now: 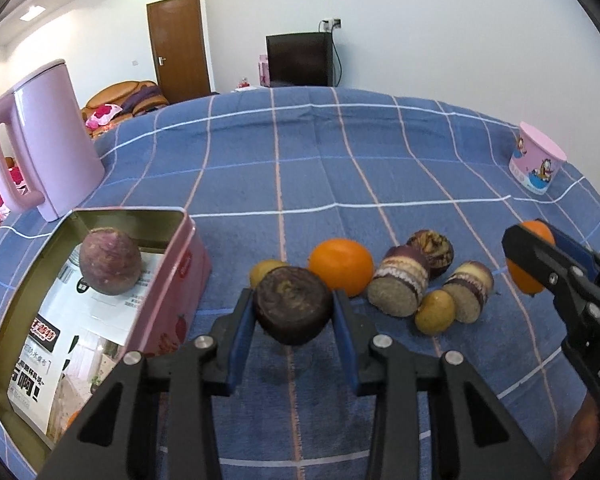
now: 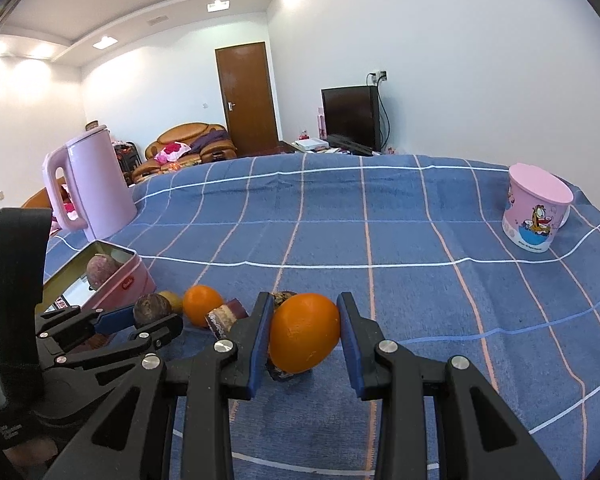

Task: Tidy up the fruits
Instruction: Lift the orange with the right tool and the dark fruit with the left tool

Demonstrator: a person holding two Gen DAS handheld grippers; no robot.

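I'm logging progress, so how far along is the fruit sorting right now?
Early on. One purplish round fruit already lies in the pink tin. In hand: the left hand-held gripper grips a dark purple fruit, and the right hand-held gripper grips an orange. Left on the blue cloth: another orange, two small yellow fruits and the cut purple pieces.

White walls and lit ceiling lights (image 2: 105,43); a brown door (image 2: 247,98) stands between sofa (image 2: 188,148) and television (image 2: 350,114).
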